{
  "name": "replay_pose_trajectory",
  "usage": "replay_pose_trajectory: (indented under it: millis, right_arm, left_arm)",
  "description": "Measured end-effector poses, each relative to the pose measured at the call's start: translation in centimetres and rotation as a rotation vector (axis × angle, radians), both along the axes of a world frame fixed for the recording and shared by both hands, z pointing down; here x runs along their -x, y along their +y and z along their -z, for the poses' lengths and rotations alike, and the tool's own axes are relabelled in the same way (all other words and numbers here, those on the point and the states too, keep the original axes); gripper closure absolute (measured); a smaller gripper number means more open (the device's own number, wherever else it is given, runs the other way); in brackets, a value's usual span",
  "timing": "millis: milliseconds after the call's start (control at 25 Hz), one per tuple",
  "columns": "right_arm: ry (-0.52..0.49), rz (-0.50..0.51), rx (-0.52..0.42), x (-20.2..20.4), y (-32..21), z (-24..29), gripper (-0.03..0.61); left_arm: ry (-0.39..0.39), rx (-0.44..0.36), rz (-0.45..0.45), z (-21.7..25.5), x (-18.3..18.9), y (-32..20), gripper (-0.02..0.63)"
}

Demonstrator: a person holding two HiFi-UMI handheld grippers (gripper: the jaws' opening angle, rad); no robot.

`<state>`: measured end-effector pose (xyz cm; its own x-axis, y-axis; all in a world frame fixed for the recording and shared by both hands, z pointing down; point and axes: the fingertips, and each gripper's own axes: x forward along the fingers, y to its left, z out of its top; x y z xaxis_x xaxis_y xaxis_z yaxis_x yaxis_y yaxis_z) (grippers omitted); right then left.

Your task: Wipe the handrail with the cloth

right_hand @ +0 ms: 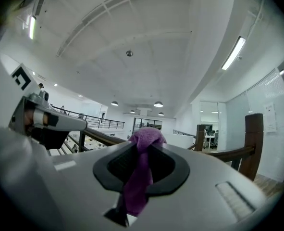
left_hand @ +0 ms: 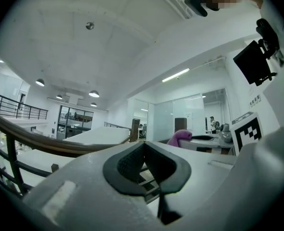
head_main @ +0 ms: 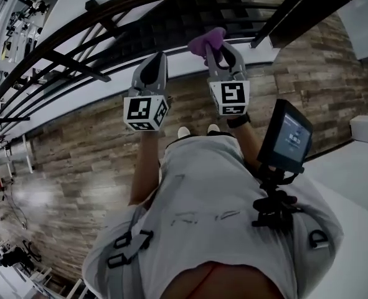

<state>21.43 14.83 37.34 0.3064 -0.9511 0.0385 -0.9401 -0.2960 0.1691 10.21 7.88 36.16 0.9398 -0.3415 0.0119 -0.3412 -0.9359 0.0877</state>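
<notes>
One broad wood-plank floor (head_main: pixel 78 167) spreads beneath both grippers, and ahead of their tips a dark curved handrail (head_main: pixel 109 8) runs across on slanted dark balusters (head_main: pixel 71 64). It ends toward the right gripper's side at a square wooden post (right_hand: pixel 254 138). Behind the grippers is the person, seen from above in a light shirt (head_main: pixel 215 198) with harness straps. A dark screen on a mount (head_main: pixel 286 136) sits on the outer side of the right forearm. The left gripper (head_main: pixel 157 60) is held forward beside its partner, level with it and a little apart. Its jaws are pressed together with nothing between the black pads, and the handrail passes beyond and to the left of its tips. The right gripper (head_main: pixel 224 47) points at the railing, its jaws clamped on a purple cloth (head_main: pixel 205 40). One end of the cloth bunches out past the fingertips toward the rail, and the rest hangs back down between the pads. Whether the cloth touches the handrail cannot be told. Each gripper carries a cube with black-and-white square markers behind its jaws, the left cube (head_main: pixel 145 111) and the right cube (head_main: pixel 229 97).
</notes>
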Motion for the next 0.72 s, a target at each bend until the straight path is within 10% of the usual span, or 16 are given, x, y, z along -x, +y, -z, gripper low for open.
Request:
replay_pose_trajectory:
  millis: [720]
  right_arm:
    - [-0.026,0.052,0.042,-1.9,5.6,0.2,0.524]
  left_arm:
    - [-0.037,-0.030,0.035,0.2,-2.9,6.2,0.612]
